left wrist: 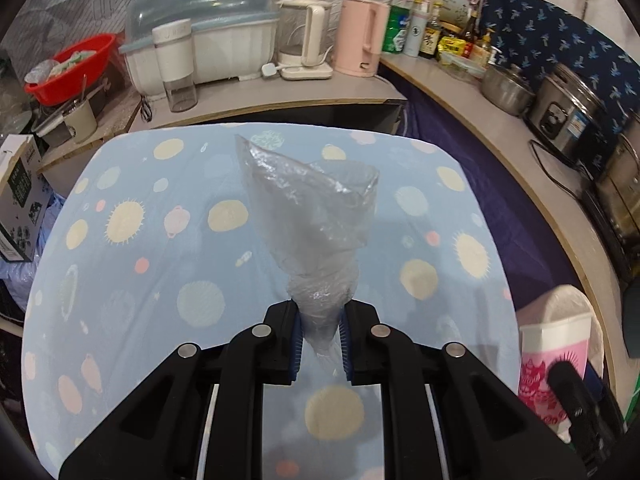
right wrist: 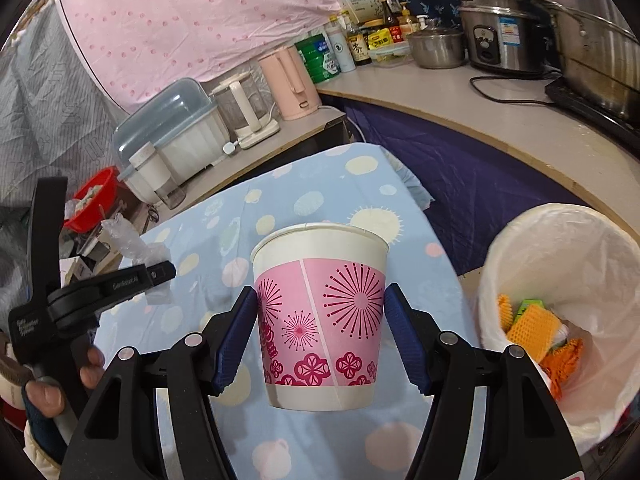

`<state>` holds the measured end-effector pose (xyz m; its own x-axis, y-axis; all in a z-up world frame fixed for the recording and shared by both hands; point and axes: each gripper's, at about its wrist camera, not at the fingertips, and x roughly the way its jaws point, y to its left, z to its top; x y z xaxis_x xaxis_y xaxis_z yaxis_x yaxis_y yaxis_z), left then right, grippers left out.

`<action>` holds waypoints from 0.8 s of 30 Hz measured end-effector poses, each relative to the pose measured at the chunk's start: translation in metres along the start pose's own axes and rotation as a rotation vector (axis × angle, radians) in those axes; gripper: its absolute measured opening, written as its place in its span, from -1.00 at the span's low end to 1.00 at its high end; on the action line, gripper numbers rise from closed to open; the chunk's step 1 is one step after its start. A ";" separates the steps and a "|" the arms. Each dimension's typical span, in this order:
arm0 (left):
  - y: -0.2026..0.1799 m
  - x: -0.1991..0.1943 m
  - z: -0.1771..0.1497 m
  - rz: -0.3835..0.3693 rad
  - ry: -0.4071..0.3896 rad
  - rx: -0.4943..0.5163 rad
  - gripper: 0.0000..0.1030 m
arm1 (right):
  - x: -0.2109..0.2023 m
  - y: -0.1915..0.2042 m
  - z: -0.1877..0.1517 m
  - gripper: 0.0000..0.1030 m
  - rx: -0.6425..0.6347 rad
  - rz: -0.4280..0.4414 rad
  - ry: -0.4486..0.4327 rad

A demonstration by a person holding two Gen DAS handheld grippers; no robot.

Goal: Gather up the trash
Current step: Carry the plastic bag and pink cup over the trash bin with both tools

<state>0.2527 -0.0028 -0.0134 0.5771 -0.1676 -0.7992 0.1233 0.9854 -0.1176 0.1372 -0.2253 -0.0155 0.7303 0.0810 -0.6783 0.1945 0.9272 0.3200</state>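
The left gripper [left wrist: 320,336] is pinching a crumpled clear plastic bag [left wrist: 312,208], its ribbed blue pads [left wrist: 296,340] pressed onto the bag's twisted neck. Above the pinch the film fans out into a wrinkled, glossy cone held up over the table [left wrist: 120,280], which wears a smooth pale-blue cloth printed with cream, pink and mint dots and spiky suns.

Over on the other side, the right gripper [right wrist: 320,332] clamps a paper cup [right wrist: 320,316] by its two flanks, blue pads [right wrist: 236,340] flat against the sides. The cup is a tapered cylinder, matte white at its rolled rim and base, with a pink band of magenta starbursts and flower roundels. It sits upright between the fingers, lifted clear of the table's cloth, its base casting no contact on the fabric.

Just right of the table stands the trash bin [right wrist: 560,248], round and lined with a thin white, crinkly plastic liner folded over the rim. Inside it lie an orange waffle-textured pad [right wrist: 532,328], a frilly orange scrap and a bit of green.

In the right wrist view the left gripper shows at the table's left edge, black and angular, the bag's film poking above it and the person's fingers [right wrist: 46,396] wrapped round its handle.

Beyond the table's far edge, a counter carries a glossy pink kettle [left wrist: 362,36].
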 end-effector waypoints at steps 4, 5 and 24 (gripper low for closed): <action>-0.018 -0.028 -0.015 -0.025 -0.023 0.030 -0.71 | -0.030 -0.012 -0.005 0.22 0.009 -0.009 -0.036; -0.024 -0.036 -0.019 -0.034 -0.030 0.040 -0.71 | -0.038 -0.016 -0.005 0.22 0.014 -0.012 -0.046; -0.160 -0.107 -0.086 -0.190 -0.068 0.248 -0.71 | -0.150 -0.123 -0.014 0.22 0.138 -0.137 -0.210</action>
<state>0.1017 -0.1394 0.0404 0.5768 -0.3582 -0.7342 0.4228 0.8999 -0.1069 -0.0054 -0.3467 0.0375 0.8079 -0.1320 -0.5743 0.3770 0.8649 0.3316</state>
